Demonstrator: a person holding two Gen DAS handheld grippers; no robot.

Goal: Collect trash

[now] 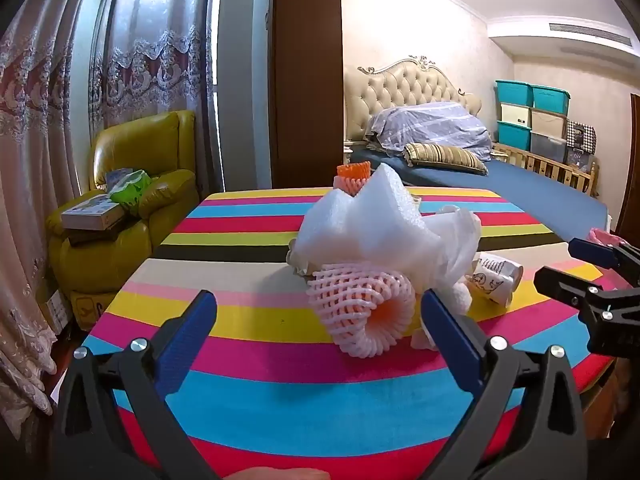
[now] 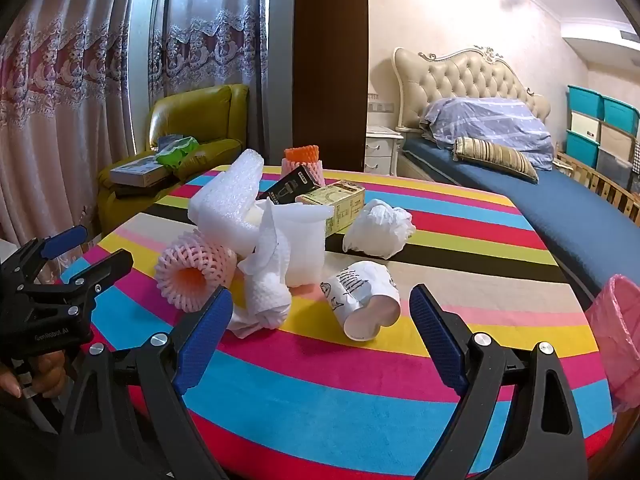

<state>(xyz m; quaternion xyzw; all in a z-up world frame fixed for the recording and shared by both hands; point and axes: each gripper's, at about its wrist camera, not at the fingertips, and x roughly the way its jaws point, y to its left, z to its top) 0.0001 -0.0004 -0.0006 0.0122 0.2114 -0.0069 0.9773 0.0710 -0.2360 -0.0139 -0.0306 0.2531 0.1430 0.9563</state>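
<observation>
Approach step: both pairs of fingers stand apart, empty. Pink foam net [image 1: 362, 312] lies between left gripper [image 1: 318, 322] fingers; paper cup [image 2: 362, 304] between right gripper [image 2: 320, 320] fingers, on the desk [image 2: 320, 392]. Next: advance, clamp.

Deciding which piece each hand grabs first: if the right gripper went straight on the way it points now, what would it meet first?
Most likely the crushed paper cup, lying on its side between and just beyond the right gripper's open jaws. Nothing is held yet. Depth is hard to judge; the gripper could meet the striped tablecloth first.
</observation>
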